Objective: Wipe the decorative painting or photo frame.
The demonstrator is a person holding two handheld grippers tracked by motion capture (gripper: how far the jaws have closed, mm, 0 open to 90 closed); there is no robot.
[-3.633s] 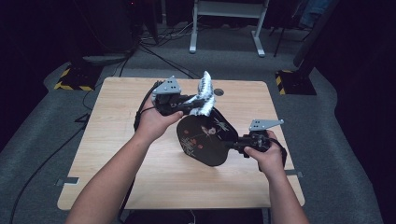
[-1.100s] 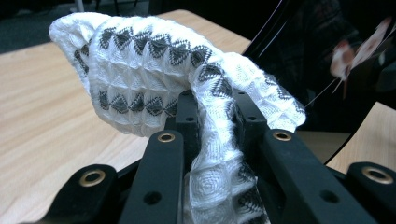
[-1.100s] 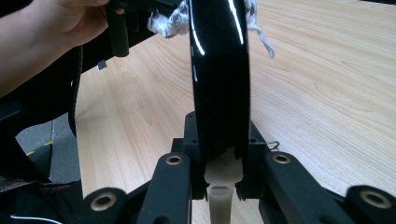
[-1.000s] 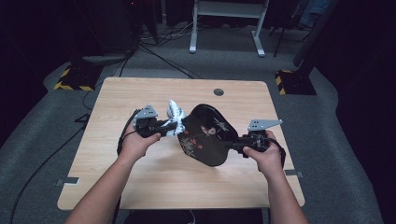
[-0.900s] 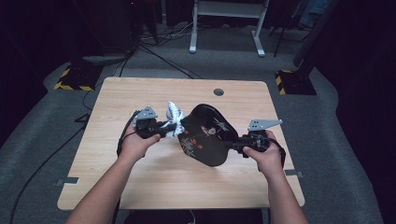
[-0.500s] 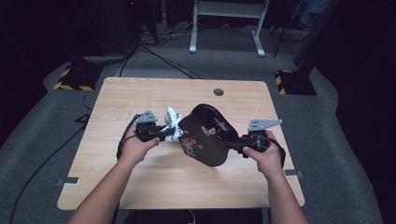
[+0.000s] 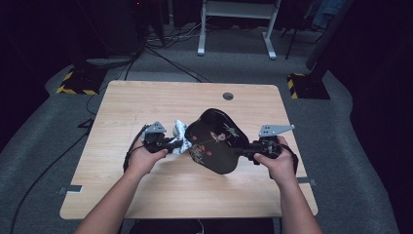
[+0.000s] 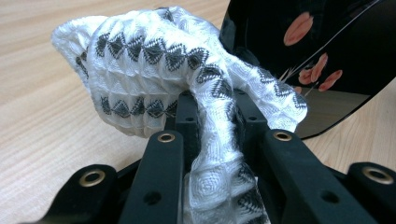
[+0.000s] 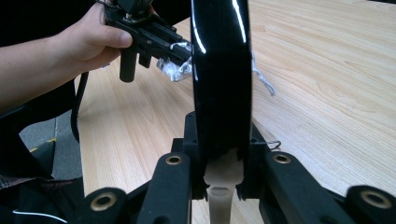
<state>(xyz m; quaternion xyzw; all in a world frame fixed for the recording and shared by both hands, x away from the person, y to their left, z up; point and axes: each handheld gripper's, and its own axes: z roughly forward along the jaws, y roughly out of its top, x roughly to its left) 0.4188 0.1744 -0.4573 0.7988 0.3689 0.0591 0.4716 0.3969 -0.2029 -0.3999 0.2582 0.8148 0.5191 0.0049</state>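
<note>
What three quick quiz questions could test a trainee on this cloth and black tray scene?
1. True or false: the left gripper is shut on the white patterned cloth.
2. What does the right gripper hold? A) a cup B) the black lacquered tray C) nothing
3. Fill in: the tray's face is decorated with pink ____.

Key: 1 true; 2 B; 3 petals. The wooden table lies beneath the tray, and the cloth is bunched beside the tray's edge.

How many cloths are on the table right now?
1: the white patterned cloth, held in the left gripper against the black lacquered tray. Others could be hidden behind the tray.
</note>
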